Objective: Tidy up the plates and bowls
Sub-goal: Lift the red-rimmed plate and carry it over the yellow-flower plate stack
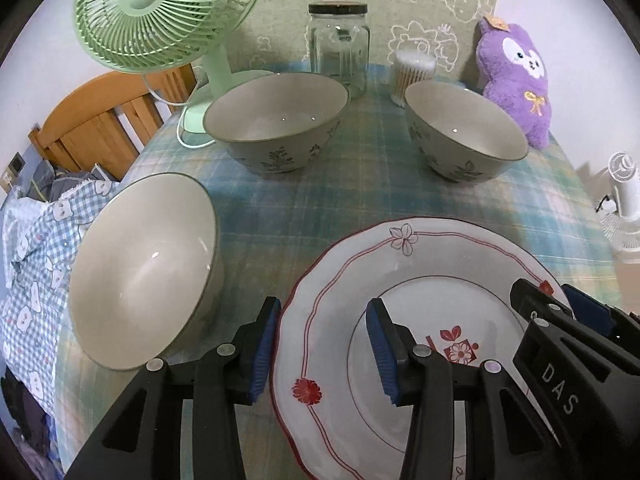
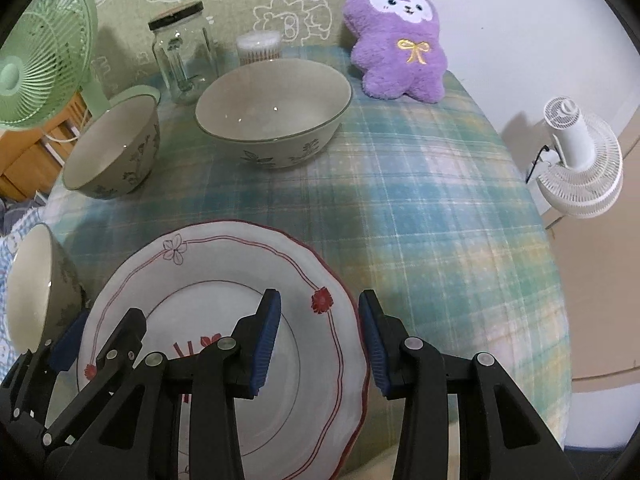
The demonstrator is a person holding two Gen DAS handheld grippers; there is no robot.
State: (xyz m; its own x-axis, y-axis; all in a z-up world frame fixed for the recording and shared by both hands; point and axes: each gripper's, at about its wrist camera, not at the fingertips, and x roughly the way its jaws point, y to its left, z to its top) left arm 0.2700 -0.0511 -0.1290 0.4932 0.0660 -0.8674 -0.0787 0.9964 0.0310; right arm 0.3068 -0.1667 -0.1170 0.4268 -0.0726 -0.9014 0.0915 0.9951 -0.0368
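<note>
A: Pictured on the plaid-covered tabletop: a white plate with a wavy red edge, a thin red line with small flowers round its rim, and a red flower motif at the centre.

B: Flanked by grey-green bowls with dark leaf prints and pale insides. Near bowl just beside the plate's left edge; wide bowl and far bowl well apart from it, towards the back, before a green fan, a glass jar and a purple plush toy.

A: Plate at the front of the tabletop, caught from both sides. Left hand-held gripper astride the left rim, one blue pad outside the edge, the other over the plate's inner well.

B: Right hand-held gripper astride the opposite rim in the same way, outer pad right against the red edge.

A: Jaws half apart on both. Clamped on the rim or only around it? Cannot tell from either view.
</note>
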